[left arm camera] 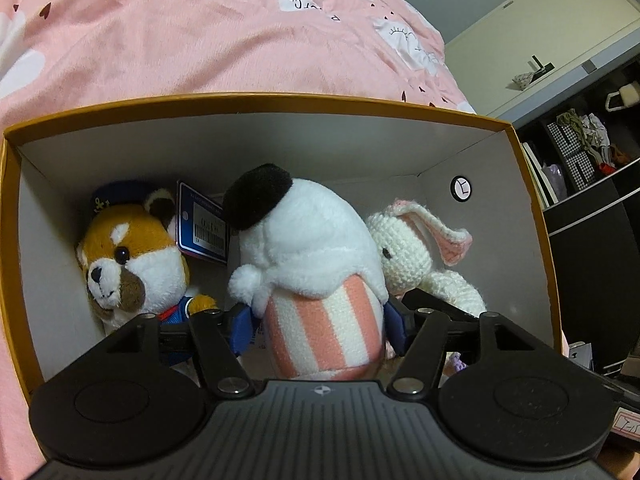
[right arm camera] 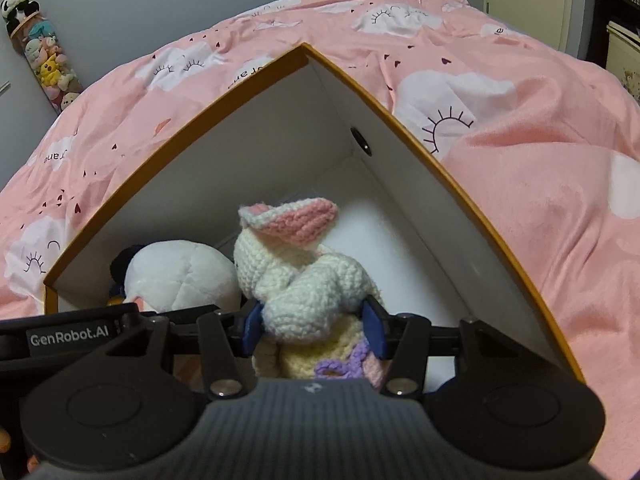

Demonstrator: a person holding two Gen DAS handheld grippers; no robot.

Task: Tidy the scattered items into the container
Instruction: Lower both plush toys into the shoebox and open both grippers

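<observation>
An orange-rimmed cardboard box [left arm camera: 256, 100] with white walls lies on the bed. Inside it, my left gripper [left arm camera: 320, 320] has its blue pads against the pink-striped body of a white plush with a black ear [left arm camera: 312, 240]. The plush stands upright in the middle of the box. A brown-and-white dog plush in a sailor cap [left arm camera: 128, 256] leans in the left corner, a blue barcode tag [left arm camera: 202, 224] behind it. In the right wrist view, the same box [right arm camera: 360, 92] holds a white crochet rabbit [right arm camera: 304, 280] with pink ears. My right gripper [right arm camera: 314, 328] is shut on its body, beside the white plush [right arm camera: 180, 276].
A pink duvet [right arm camera: 520, 180] with cloud and heart prints surrounds the box. Dark shelves [left arm camera: 592, 208] with clutter and a cream cabinet [left arm camera: 540, 32] stand to the right. A clear tube of small plush toys [right arm camera: 44, 52] leans on the grey wall.
</observation>
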